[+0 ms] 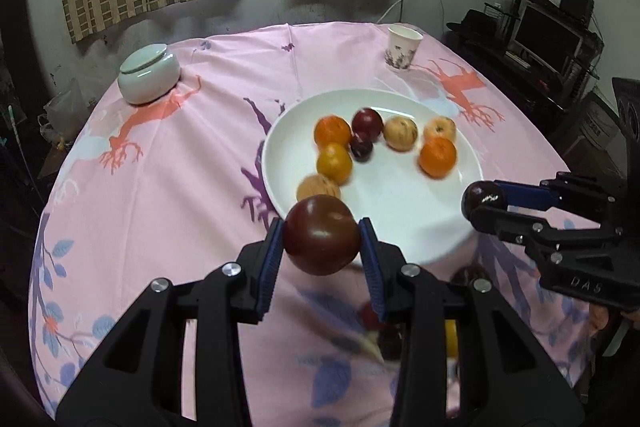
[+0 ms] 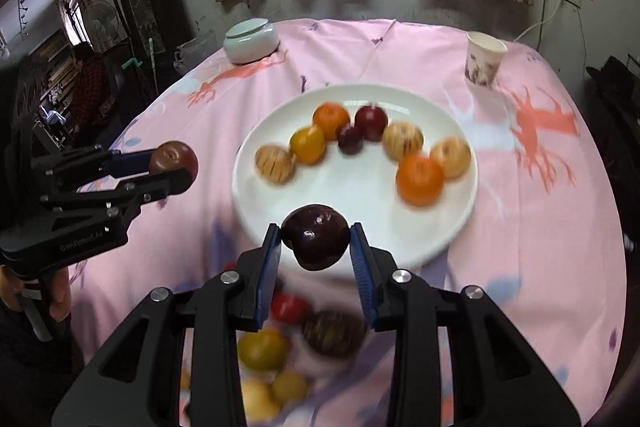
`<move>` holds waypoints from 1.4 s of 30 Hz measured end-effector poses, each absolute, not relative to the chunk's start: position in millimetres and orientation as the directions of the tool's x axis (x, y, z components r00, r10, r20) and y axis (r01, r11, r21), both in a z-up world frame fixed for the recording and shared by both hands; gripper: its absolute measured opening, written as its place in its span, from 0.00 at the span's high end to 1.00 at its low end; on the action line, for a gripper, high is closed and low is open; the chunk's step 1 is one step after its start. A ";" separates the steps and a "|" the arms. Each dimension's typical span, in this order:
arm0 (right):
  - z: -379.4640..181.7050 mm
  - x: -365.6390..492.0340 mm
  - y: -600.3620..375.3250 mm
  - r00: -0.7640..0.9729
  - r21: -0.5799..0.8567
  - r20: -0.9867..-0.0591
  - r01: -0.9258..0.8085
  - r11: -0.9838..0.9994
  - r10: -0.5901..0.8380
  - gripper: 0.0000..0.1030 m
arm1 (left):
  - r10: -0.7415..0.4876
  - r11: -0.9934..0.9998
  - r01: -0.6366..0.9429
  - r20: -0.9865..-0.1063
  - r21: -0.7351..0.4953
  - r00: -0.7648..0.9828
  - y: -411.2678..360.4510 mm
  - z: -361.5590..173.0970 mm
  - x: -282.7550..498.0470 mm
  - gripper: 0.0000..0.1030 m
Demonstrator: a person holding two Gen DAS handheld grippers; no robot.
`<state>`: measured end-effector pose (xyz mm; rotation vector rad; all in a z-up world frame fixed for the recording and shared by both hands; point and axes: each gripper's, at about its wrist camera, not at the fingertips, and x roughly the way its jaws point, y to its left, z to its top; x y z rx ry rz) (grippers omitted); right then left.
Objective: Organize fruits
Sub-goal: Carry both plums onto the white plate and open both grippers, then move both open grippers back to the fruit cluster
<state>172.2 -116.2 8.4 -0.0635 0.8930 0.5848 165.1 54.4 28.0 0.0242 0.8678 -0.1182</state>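
A white plate [image 1: 400, 203] [image 2: 344, 195] on the pink tablecloth holds several fruits: oranges [image 1: 438, 157] [image 2: 420, 179], dark plums [image 1: 367, 123] [image 2: 371, 123] and pale striped fruits [image 1: 400, 133] [image 2: 275, 163]. My left gripper [image 1: 322, 241] [image 2: 176, 169] is shut on a dark red plum [image 1: 322, 241], held above the plate's near-left rim. My right gripper [image 2: 316, 239] [image 1: 482, 201] is shut on a dark purple plum [image 2: 316, 237], held above the plate's near edge. Several loose fruits [image 2: 264, 349] [image 1: 380, 323] lie blurred on the cloth below both grippers.
A pale green lidded jar [image 1: 148, 73] [image 2: 251, 39] stands at the table's far left. A patterned paper cup [image 1: 402, 47] [image 2: 484, 61] stands at the far right. Curtains and a window are behind. Shelves with a monitor [image 1: 548, 35] stand to the right.
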 end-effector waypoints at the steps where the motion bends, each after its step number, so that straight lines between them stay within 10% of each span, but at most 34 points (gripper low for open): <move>1: 5.7 190.2 -109.2 0.490 0.170 -0.747 -0.512 0.842 0.449 0.65 | -0.104 0.992 0.118 -0.772 -0.038 0.626 55.1 26.4 183.0 0.62; 14: -42.6 274.3 -90.0 0.492 0.132 -0.782 -0.467 0.874 0.382 0.64 | -0.092 0.995 0.090 -0.834 -0.051 0.545 54.3 -22.6 292.8 0.58; 16: -40.1 273.1 -90.4 0.509 0.132 -0.771 -0.460 0.878 0.383 0.38 | -0.086 0.996 0.077 -0.818 -0.051 0.569 55.4 -16.3 289.8 0.42; 23: 12.0 239.8 -106.6 0.598 0.111 -0.695 -0.461 0.880 0.400 0.33 | -0.139 0.990 0.114 -0.708 -0.083 0.693 56.3 51.9 224.3 0.25; 27: 32.8 197.2 -121.0 0.633 0.068 -0.674 -0.461 0.885 0.381 0.02 | -0.164 0.986 0.130 -0.668 -0.100 0.726 58.9 65.4 161.8 0.15; 42: -32.3 76.5 -163.0 0.555 0.119 -0.781 -0.317 0.941 0.286 0.01 | -0.152 0.985 0.044 -0.714 -0.167 0.684 84.3 -22.7 35.3 0.11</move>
